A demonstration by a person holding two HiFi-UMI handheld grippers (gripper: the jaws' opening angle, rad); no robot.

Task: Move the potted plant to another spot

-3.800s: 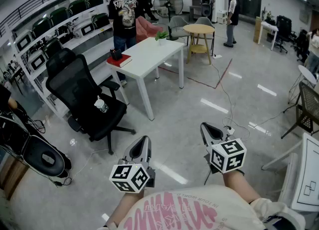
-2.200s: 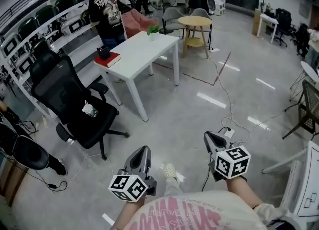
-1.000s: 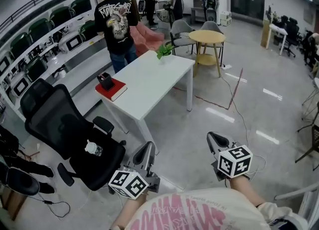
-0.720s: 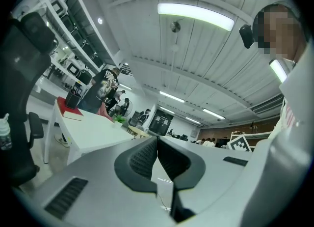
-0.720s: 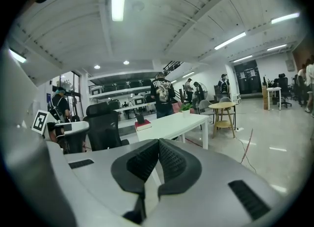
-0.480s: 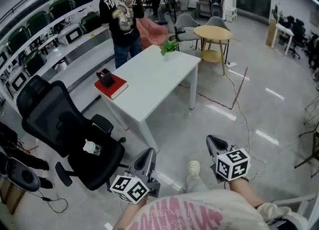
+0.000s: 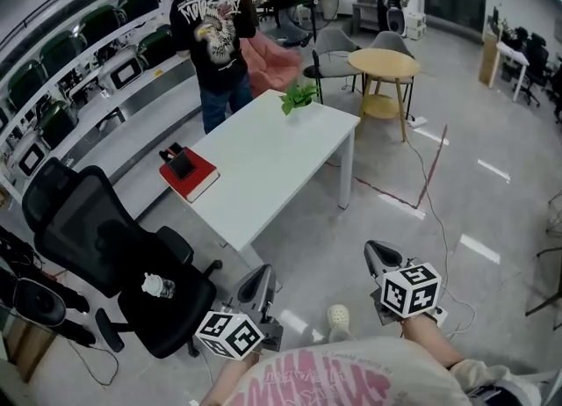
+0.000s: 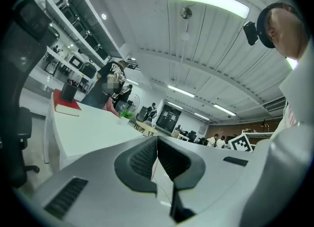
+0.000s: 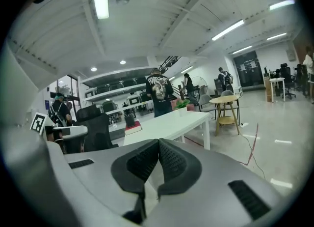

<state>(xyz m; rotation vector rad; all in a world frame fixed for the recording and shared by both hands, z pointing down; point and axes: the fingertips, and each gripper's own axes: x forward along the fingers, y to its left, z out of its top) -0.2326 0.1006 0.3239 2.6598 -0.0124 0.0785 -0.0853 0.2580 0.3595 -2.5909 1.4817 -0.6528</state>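
Though each is closed, left tongs (image 7: pixel 261 272) and right tongs (image 7: pixel 375 250) hold nothing.

A red book (image 7: pixel 195 177) is lying at the white table's (image 7: pixel 272 154) edge, a bottle (image 7: pixel 156 286) is resting on the black office chair (image 7: pixel 88 237), and a person (image 7: pixel 215 39) is standing beyond.

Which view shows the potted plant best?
The head view: the potted plant stands unobstructed at the white table's far end. The left gripper view shows it as a tiny green speck; the right gripper view slightly larger, still distant.
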